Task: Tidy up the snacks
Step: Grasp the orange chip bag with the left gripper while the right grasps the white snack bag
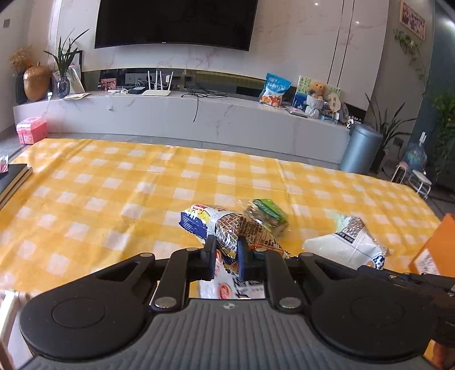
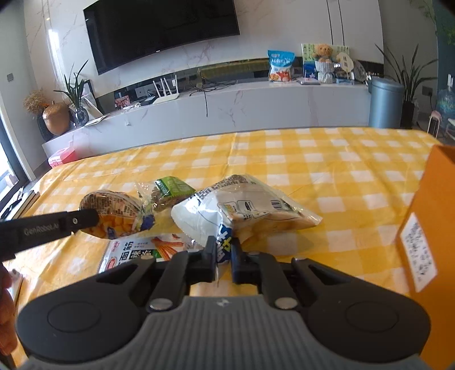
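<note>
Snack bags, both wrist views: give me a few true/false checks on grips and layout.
1. The left tool is shut on the brown-printed snack bag. True.
2. The right tool is open and holds nothing. False: it is shut on the white snack bag.
3. A green-labelled packet lies on the yellow checked tablecloth. True.
4. The orange box stands at the left of the right wrist view. False: it stands at the right edge.
5. A red-and-white flat packet lies on the cloth. True.

wall: marble, TV (image 1: 173,22) | marble console (image 1: 182,119) | plants (image 1: 64,61) | grey bin (image 2: 386,104) | daylight
</note>
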Motion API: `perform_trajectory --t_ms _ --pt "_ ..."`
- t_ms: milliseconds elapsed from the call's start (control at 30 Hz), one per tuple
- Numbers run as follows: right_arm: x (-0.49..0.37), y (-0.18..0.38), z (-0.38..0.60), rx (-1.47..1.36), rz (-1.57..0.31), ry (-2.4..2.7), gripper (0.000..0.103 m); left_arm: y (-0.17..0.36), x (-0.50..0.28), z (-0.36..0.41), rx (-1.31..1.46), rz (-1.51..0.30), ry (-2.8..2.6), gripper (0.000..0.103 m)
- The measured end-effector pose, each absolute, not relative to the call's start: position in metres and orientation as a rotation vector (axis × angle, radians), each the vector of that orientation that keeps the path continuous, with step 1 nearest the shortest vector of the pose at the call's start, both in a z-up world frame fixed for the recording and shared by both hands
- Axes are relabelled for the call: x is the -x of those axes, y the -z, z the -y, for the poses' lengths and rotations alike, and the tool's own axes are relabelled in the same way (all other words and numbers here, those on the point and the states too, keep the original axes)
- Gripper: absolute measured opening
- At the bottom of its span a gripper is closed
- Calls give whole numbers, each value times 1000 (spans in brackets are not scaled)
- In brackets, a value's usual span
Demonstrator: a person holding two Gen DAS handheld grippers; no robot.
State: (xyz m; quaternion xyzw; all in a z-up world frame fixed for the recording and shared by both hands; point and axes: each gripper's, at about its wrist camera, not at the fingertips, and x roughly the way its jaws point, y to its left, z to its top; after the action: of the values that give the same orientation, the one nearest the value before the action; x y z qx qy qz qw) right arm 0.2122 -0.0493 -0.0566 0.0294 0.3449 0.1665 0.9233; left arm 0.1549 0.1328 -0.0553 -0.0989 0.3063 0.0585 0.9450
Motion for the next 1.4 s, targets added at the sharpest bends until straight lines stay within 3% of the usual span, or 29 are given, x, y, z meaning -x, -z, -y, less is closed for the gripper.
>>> perform_trajectory --t_ms 500,867,967,1033,1133,1200,1300,1400 --pt "-87 47 129 9 -766 -390 2 60 -83 -61 260 -695 97 15" --pt "-68 60 160 -7 -869 -356 5 81 -65 -48 149 -818 38 20" --pt "-64 59 160 -15 -855 -358 19 78 -60 -43 76 -796 72 34" --pt "-62 56 162 -12 -840 -359 21 73 -57 -41 32 -778 88 57" --pt "-60 53 169 -42 -822 -345 25 64 -51 -39 -23 -721 135 73" --pt "-60 51 176 -94 -809 -332 35 60 -49 -38 -74 -694 173 79" --pt "-61 47 181 -173 -788 -323 41 60 -54 -36 -156 -702 254 89" --pt "-63 44 179 -212 -770 -305 58 67 -67 -28 -264 -759 327 89"
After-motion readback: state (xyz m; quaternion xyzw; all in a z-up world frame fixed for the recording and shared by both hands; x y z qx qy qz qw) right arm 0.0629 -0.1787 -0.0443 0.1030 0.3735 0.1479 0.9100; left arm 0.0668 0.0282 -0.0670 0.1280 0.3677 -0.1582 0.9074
